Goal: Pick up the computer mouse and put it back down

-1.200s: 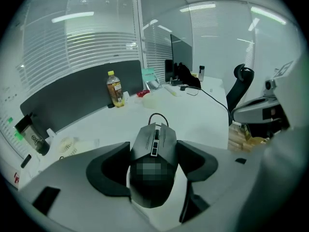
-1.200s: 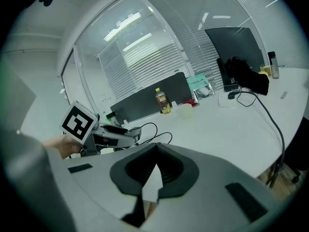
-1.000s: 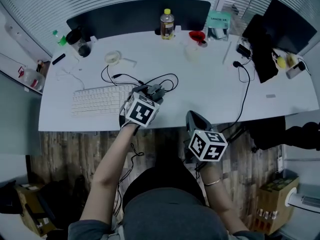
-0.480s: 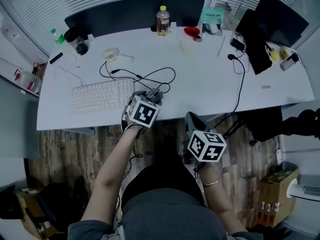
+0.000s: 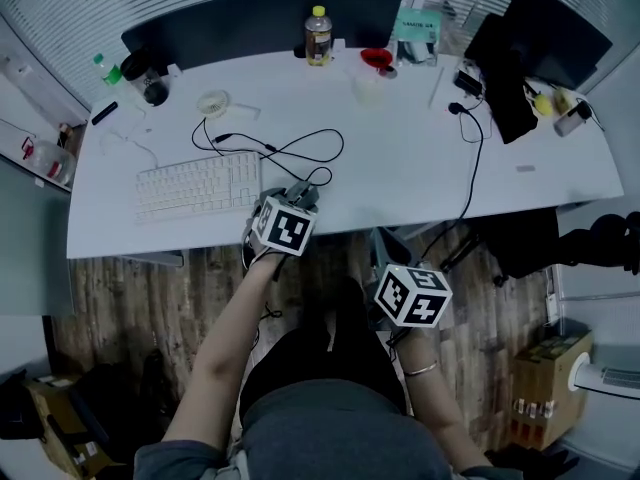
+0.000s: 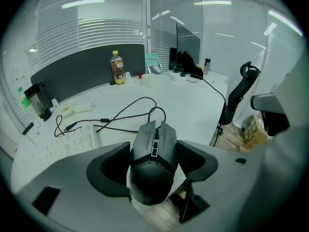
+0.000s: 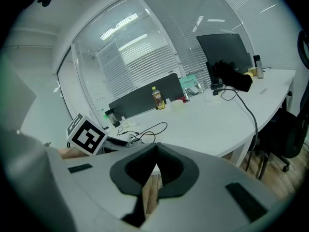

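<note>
A black computer mouse (image 6: 154, 158) sits between the jaws of my left gripper (image 6: 153, 170), which is shut on its sides. It is held at the white desk's front edge (image 5: 330, 225), and wooden floor shows under its rear. Its cable (image 5: 300, 148) loops back across the desk. In the head view the mouse (image 5: 304, 195) pokes out ahead of the left gripper (image 5: 298, 204) and its marker cube. My right gripper (image 7: 155, 167) is shut on nothing, its pads meeting; it hangs below the desk edge near my lap (image 5: 388, 250).
A white keyboard (image 5: 197, 185) lies left of the mouse. At the desk's back stand a bottle (image 5: 318, 36), a red cup (image 5: 378, 60) and a dark mug (image 5: 153, 88). Black monitors and a cabled headset (image 5: 520, 68) fill the right end. An office chair (image 6: 239, 93) stands right of the desk.
My left gripper, still shut on the mouse, has drawn back toward the desk's front edge. The right gripper has stayed by my lap.
</note>
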Motion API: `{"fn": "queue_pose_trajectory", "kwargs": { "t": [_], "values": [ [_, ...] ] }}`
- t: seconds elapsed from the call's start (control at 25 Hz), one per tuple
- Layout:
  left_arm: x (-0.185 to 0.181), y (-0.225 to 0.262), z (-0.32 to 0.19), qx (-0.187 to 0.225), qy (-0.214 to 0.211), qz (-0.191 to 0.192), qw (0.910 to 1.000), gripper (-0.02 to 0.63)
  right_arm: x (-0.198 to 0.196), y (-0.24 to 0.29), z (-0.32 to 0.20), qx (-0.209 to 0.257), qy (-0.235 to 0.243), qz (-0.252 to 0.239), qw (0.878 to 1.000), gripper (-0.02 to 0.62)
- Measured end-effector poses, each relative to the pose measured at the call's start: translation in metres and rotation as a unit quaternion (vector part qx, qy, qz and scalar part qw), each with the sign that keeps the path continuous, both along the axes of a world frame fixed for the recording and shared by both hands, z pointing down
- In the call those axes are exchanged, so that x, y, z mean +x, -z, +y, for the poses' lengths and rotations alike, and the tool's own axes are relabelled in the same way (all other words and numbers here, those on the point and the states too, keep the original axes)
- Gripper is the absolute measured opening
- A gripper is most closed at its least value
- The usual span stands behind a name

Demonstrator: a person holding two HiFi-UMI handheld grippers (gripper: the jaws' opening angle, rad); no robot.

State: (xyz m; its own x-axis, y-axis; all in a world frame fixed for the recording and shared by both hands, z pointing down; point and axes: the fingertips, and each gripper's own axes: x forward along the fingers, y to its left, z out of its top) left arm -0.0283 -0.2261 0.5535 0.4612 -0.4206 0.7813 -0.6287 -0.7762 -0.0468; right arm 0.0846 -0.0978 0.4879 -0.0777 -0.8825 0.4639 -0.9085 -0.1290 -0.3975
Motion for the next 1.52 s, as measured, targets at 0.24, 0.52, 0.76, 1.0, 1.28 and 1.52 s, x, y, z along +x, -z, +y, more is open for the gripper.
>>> {"fn": "queue_pose_trajectory", "kwargs": {
  "t": [0.24, 0.52, 0.76, 1.0, 1.28, 1.52],
  "values": [
    [-0.005, -0.006, -0.003, -0.009, 0.043, 0.000, 0.9990, 0.299, 0.007, 0.000, -0.013, -0.002, 0.029, -0.002, 1.000, 0.005],
    [-0.015, -0.012, -0.009, -0.020, 0.106, 0.000, 0.9941, 0.299, 0.009, 0.000, -0.038, -0.007, 0.086, -0.005, 0.996, 0.005],
    [-0.020, -0.018, -0.018, -0.026, 0.156, 0.001, 0.9874, 0.299, 0.016, -0.004, -0.053, -0.013, 0.126, -0.008, 0.992, 0.005],
    [-0.016, -0.021, -0.030, -0.025, 0.188, -0.003, 0.9818, 0.299, 0.030, -0.007, -0.063, -0.017, 0.148, -0.010, 0.989, 0.005],
    [-0.015, -0.025, -0.039, -0.028, 0.207, -0.025, 0.9777, 0.299, 0.041, -0.011, -0.073, -0.021, 0.169, -0.014, 0.985, 0.005],
    [-0.014, -0.025, -0.044, -0.016, 0.210, -0.032, 0.9770, 0.299, 0.044, -0.014, -0.081, -0.025, 0.180, -0.016, 0.983, 0.005]
  ]
}}
